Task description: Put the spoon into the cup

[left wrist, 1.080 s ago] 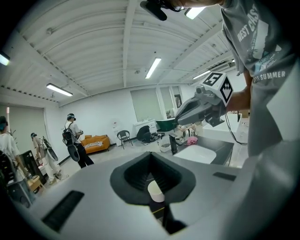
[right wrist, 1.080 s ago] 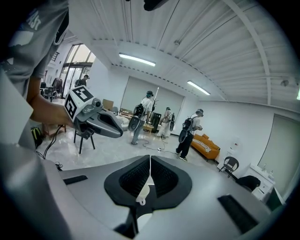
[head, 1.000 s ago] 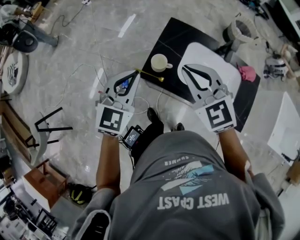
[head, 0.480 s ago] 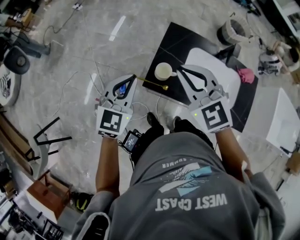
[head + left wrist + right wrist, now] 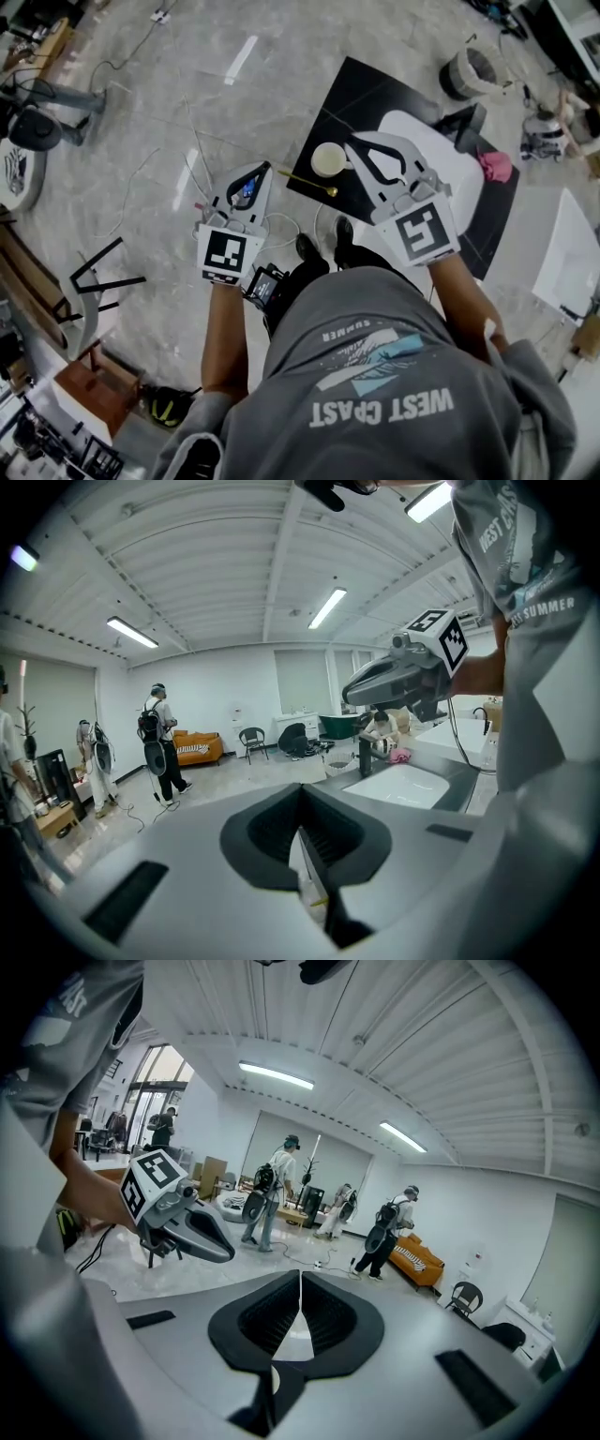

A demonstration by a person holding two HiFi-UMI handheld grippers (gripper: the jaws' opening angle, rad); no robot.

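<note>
Left tool (image 5: 269, 170) pinches the spoon (image 5: 305, 180) by its handle; right tool (image 5: 353, 142) closed, empty, beside the cup (image 5: 328, 159). Lift your spoon bowl over the rim first.

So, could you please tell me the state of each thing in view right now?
cup: upright on the black counter, no spoon inside.
spoon: outside the cup, beside it, handle end at the left gripper tips.
left gripper: shut; whether it grips the spoon is unclear.
right gripper: shut, nothing between its jaws.
</note>
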